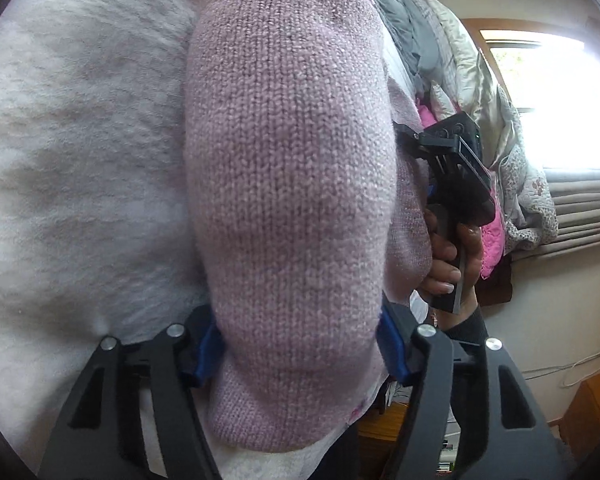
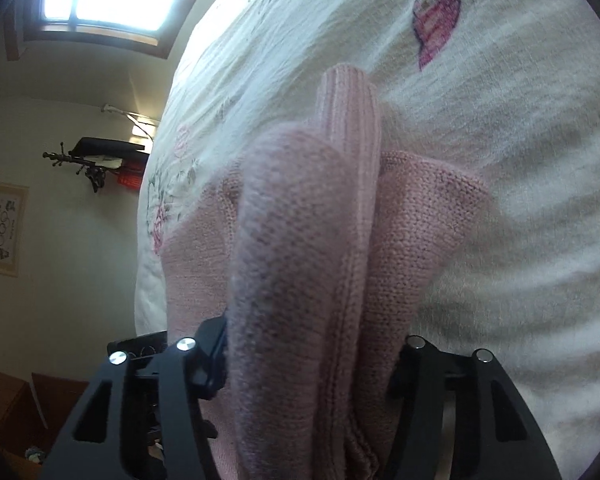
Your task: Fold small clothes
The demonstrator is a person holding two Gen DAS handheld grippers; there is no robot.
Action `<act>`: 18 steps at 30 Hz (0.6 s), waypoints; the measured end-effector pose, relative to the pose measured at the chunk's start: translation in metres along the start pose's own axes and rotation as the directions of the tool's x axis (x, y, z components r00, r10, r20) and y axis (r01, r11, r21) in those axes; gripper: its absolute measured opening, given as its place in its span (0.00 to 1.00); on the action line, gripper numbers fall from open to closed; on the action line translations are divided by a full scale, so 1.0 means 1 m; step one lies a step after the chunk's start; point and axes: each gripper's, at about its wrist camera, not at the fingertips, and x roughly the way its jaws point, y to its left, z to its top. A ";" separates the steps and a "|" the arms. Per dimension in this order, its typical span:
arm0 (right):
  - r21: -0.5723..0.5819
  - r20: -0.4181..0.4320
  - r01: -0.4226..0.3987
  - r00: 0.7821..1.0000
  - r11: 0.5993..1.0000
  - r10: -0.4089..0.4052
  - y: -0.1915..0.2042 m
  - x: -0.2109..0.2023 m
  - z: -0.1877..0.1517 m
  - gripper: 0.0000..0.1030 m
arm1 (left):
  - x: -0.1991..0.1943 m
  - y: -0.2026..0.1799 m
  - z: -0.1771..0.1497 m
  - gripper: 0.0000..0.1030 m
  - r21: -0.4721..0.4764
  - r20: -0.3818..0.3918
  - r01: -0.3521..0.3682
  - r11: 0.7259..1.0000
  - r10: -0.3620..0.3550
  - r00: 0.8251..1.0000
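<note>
Bedroom, bright window [image 1: 548, 100] far right in the left wrist view, pile of bedding [image 1: 440, 44] stacked beside it. Fuzzy white blanket [image 1: 80, 140] fills the left half. Pink knit sweater [image 1: 288, 184] bulges up between the left gripper [image 1: 300, 344] fingers, which are clamped on it; blue pads [image 1: 390, 340] press into the knit on both sides. Right gripper [image 1: 456, 160] shows at right edge of the sweater, a hand [image 1: 456, 256] on its grip; its fingers are hidden behind the fabric here.

Right wrist view: white floral bedspread [image 2: 340, 40] covers most of the frame, wall with a framed picture [image 2: 4, 228] and wall rack [image 2: 96, 160] to the left, window top left. Sweater is bunched in thick folds between the right gripper fingers, squeezed on both sides, lying on the bedspread. Ribbed cuff [image 2: 350, 112] sticks out past the folds.
</note>
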 end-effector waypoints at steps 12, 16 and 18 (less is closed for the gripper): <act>-0.021 0.107 -0.023 0.994 1.000 0.025 0.050 -0.033 -0.029 0.46 | -0.045 -0.046 -0.010 0.40 0.070 0.042 -0.102 0.992 0.100 0.994; -0.046 0.114 -0.076 0.990 0.996 0.081 0.075 -0.033 -0.049 0.46 | -0.080 -0.060 -0.031 0.39 0.123 0.069 -0.123 0.985 0.115 0.991; -0.067 0.102 -0.099 0.989 0.993 0.106 0.090 -0.025 -0.060 0.46 | -0.102 -0.060 -0.048 0.39 0.137 0.087 -0.127 0.982 0.116 0.989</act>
